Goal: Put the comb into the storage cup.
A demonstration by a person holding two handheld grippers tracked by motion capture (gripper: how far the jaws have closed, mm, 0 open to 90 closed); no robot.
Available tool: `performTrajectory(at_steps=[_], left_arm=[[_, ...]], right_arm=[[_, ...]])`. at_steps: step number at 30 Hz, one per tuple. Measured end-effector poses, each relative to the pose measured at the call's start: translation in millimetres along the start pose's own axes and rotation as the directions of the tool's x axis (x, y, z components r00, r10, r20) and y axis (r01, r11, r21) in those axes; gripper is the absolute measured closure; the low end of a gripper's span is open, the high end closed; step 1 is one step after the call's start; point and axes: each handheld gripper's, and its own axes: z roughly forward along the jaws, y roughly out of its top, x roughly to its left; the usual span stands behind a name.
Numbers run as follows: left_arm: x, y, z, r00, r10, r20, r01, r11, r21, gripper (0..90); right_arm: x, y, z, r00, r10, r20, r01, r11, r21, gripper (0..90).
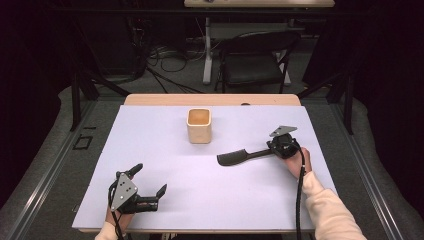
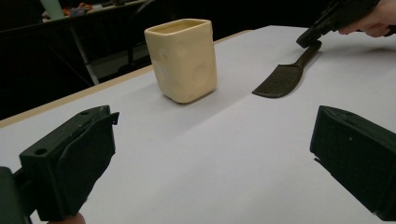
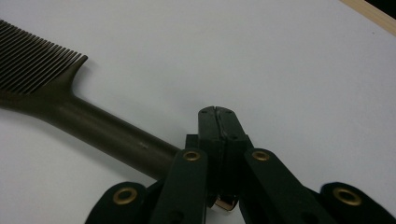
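My right gripper (image 3: 215, 112) has its fingers pressed together. The comb's (image 1: 239, 157) handle runs in beneath them from the left, and whether its end is pinched below the tips I cannot tell. The comb lies flat on the white tabletop (image 1: 200, 200), teeth end toward the middle, handle toward my right hand (image 1: 299, 162). My left gripper (image 1: 145, 187) rests near the front edge with its fingers (image 2: 74, 163) wide apart, holding nothing.

The cream cup (image 1: 199, 125) stands upright at the back centre, well apart from the comb.

Risks noted — if the fingers have closed beside the handle rather than on it, a lift will leave the comb behind. If the grip sits only on the very end, the long toothed end could droop or swing round. A low sweep toward the cup could knock it over — it stands free, unbraced by my left hand.
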Motion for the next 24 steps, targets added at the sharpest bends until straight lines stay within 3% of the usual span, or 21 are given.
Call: performTrajectory(at_steps=[8,24], left_arm=[[1.0,-0.2,0.5,1.0,-0.002,-0.003,0.002,1.0,0.003,0.1],[1.4,-0.1,1.0,1.0,-0.001,0.002,0.001,1.0,0.005,0.1]], right_arm=[[8.0,0.6,-7.0,0.9999,-0.015,-0.001,0.015,1.0,0.023,90.0],[8.7,-0.9,-14.9,1.0,-0.008,-0.003,0.008,0.997,0.074,90.0]])
